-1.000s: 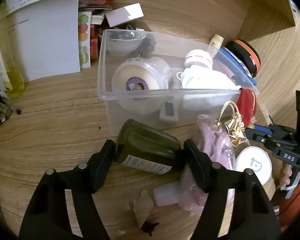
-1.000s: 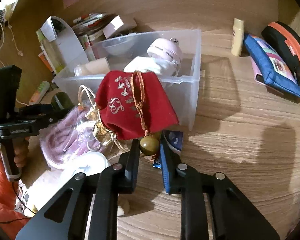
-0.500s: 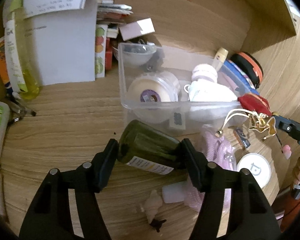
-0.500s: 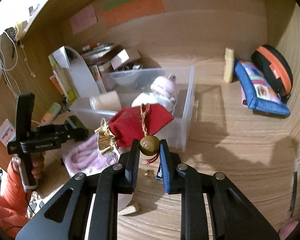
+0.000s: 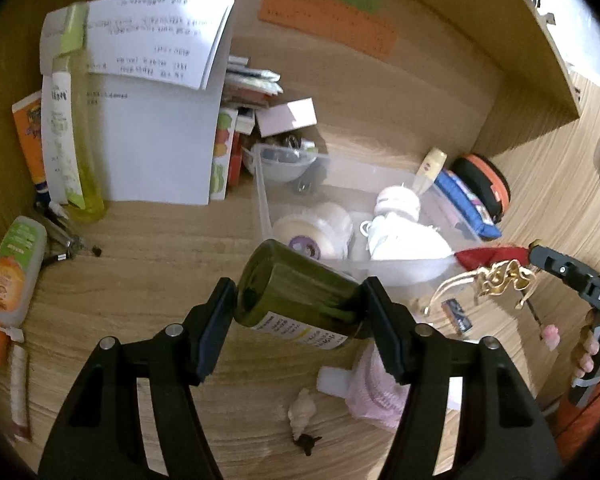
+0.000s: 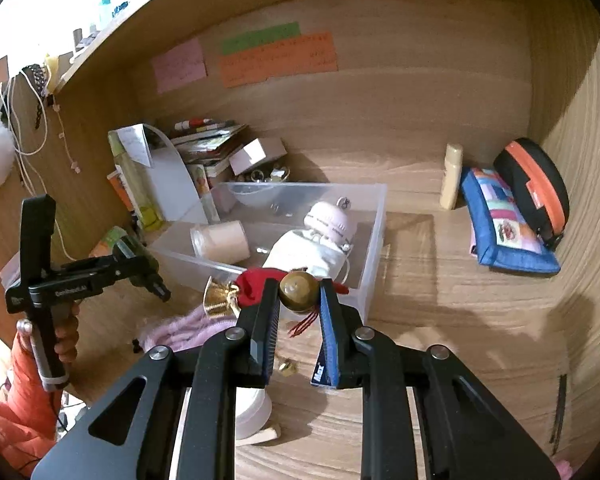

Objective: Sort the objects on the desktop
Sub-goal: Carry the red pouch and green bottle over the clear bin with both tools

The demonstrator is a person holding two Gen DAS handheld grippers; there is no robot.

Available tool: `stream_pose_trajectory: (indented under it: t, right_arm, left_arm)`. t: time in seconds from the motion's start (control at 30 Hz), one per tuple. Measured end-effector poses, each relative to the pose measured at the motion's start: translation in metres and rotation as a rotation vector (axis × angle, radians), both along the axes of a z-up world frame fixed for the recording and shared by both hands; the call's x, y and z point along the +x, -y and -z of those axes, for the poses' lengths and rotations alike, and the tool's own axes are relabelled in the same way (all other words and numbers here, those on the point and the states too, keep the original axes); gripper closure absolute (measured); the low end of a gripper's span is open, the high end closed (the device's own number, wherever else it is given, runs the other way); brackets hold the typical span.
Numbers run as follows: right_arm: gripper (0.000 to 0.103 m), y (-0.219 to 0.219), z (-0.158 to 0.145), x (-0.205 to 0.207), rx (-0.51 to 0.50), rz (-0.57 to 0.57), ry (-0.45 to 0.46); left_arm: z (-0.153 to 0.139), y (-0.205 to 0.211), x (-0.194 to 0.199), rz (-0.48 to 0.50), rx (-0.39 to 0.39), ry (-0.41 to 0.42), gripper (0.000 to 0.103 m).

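Note:
My left gripper (image 5: 298, 304) is shut on a dark green bottle (image 5: 296, 294) and holds it on its side above the desk, just in front of the clear plastic bin (image 5: 262, 208). My right gripper (image 6: 299, 294) is shut on the brown bead (image 6: 298, 286) of a red drawstring pouch (image 6: 256, 282), which hangs in the air at the bin's (image 6: 374, 216) near wall with gold ribbon (image 6: 218, 300) dangling from it. The pouch also shows in the left wrist view (image 5: 488, 256). The bin holds a roll of tape (image 5: 308, 232), a white cloth bag (image 5: 404, 236) and a small bowl (image 5: 278, 162).
A pink knitted thing (image 5: 374, 388), a shell (image 5: 302, 414), a white jar (image 6: 252, 412) and a small blue packet (image 5: 456, 316) lie on the desk in front of the bin. Blue (image 6: 504, 226) and black-orange (image 6: 534, 186) pouches sit right. Books, papers (image 5: 156, 100) and bottles (image 5: 78, 160) stand at the left.
Both grippers have risen and pulled back from the desk, each with its object still held. The red pouch is lifted up to the bin's rim.

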State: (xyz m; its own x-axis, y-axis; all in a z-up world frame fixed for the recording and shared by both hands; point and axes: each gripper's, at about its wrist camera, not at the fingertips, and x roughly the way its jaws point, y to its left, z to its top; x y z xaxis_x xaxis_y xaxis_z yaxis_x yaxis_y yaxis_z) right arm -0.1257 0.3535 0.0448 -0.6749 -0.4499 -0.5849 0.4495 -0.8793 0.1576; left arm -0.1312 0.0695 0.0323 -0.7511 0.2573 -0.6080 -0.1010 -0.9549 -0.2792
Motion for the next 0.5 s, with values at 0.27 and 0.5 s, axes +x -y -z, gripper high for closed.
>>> stream_pose_trajectory:
  t: [0.27, 0.5]
  right_arm:
    - [0.086, 0.003, -0.012, -0.010, -0.009, -0.005, -0.018]
    - [0.085, 0.013, -0.010, -0.006, 0.019, -0.064, -0.010]
  left_arm:
    - [-0.016, 0.000, -0.002, 0.006, 0.037, -0.039, 0.039]
    - [-0.030, -0.010, -0.011, 0.045, 0.064, -0.066, 0.039]
